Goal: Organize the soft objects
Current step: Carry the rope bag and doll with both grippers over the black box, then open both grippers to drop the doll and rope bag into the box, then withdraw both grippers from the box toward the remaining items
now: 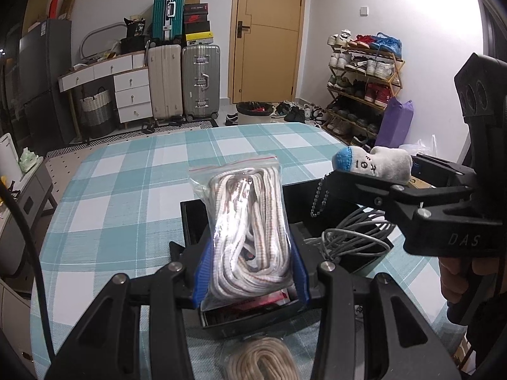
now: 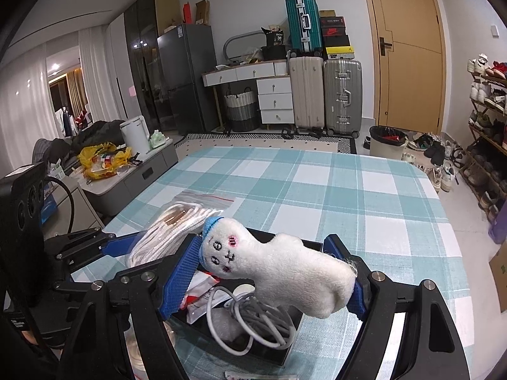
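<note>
We note the left gripper [image 1: 250, 272] clamped on a clear zip bag of white cord [image 1: 250, 231], its blue pads pressing the bag's lower sides. The bag stands roughly upright between the fingers, red seal strip at the top, held above the black tray [image 1: 193, 218]. In the right wrist view the same bag [image 2: 171, 231] shows at left, lying nearly level in the left gripper [image 2: 126, 240].

The right gripper [image 2: 269, 281] is closed on a white plush toy [image 2: 279, 269]. The toy has a stitched face and a blue cap, and it lies tilted across the pads, cap end toward the left pad, its wider end against the right pad. From the left wrist view we see the toy [image 1: 374, 161] sticking out past the right gripper [image 1: 364, 183], with a ball chain [image 1: 320, 199] hanging below it.

The tray sits on the teal and white checked tablecloth [image 2: 348, 190]. Inside it lies a coiled grey-white cable [image 2: 253, 323], directly under the toy, beside some red and white packets [image 2: 202, 285].

A second bundle of beige cord [image 1: 263, 361] lies on the cloth at the near edge, below the left gripper; whether it is bagged we cannot tell for sure.

Behind the table we record suitcases [image 2: 326, 91], a white drawer unit [image 2: 272, 95], a yellow door [image 1: 269, 31] and a shoe rack [image 1: 361, 82].
</note>
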